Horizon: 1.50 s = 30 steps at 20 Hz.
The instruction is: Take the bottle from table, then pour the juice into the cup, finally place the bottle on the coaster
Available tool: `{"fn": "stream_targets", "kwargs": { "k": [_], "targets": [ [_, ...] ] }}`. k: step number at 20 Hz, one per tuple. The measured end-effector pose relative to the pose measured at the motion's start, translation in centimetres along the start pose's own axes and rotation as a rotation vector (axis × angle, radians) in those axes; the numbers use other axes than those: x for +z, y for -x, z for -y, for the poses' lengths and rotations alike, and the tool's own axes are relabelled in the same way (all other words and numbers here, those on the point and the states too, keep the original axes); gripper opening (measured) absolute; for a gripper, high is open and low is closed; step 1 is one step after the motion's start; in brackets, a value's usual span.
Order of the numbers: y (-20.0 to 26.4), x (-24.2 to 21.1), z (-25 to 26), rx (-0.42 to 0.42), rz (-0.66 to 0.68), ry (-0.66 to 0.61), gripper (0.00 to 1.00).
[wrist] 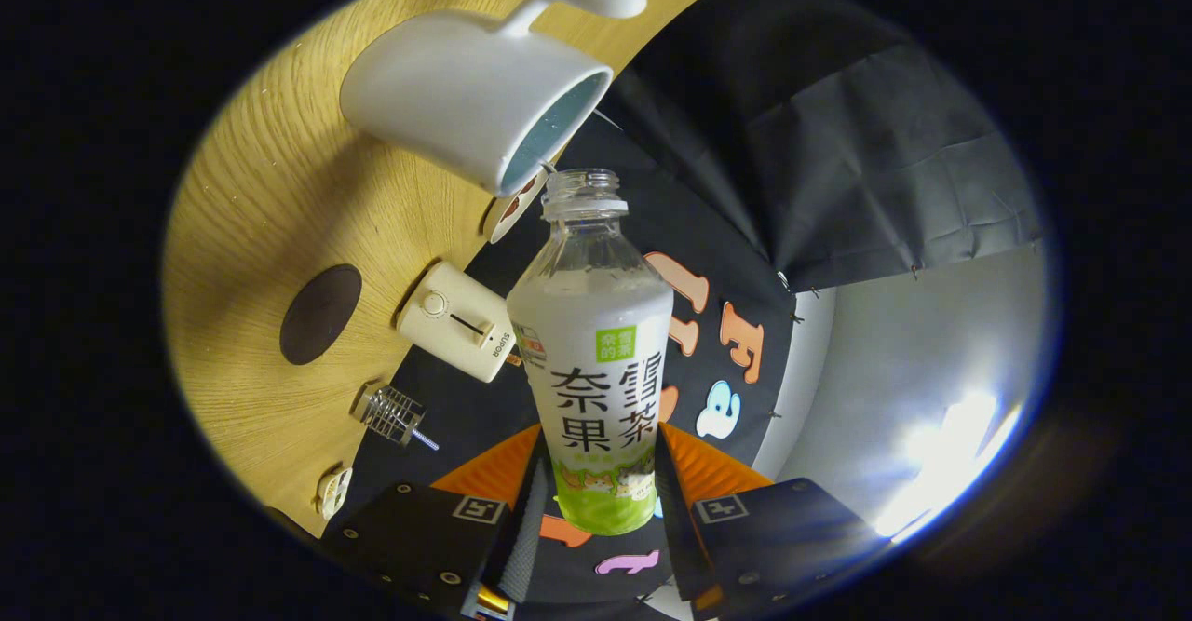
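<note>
One bottle [593, 351], uncapped, base hidden between fingers [521, 509]; tool [596, 509] clamped on it, rolled sideways, mouth just beside cup [470, 100] rim; cup handle cut off; coaster [320, 314] mid-surface [270, 183].

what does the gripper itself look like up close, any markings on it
The gripper has two flat dark plates studded with small round screws, each carrying a square black-and-white tag. Orange wedge-shaped panels sit on the inner side above each finger.

The bottle [596, 360] sits between the gripper [601, 500] fingers, both pressing it; the cup [470, 95] stands just beyond its mouth, the coaster [320, 314] beside on the counter [279, 193].
</note>
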<state>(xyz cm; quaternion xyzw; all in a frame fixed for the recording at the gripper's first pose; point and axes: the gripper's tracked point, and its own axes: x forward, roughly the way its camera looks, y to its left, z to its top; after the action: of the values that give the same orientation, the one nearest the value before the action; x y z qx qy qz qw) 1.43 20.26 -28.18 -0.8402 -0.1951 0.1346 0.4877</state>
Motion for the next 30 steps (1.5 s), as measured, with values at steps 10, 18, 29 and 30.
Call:
{"fn": "stream_targets", "kwargs": {
  "k": [10, 18, 29, 30],
  "targets": [
    [0.0, -0.8, -2.4, 0.153, -0.082, -0.242, 0.59],
    [1.8, 1.6, -8.4, 0.486, -0.215, -0.854, 0.60],
    [-1.0, 0.0, -9.7, 0.522, -0.427, -1.739, 0.60],
    [-1.4, -0.5, -9.4, 0.501, -0.438, -1.792, 0.60]
  ]
}}
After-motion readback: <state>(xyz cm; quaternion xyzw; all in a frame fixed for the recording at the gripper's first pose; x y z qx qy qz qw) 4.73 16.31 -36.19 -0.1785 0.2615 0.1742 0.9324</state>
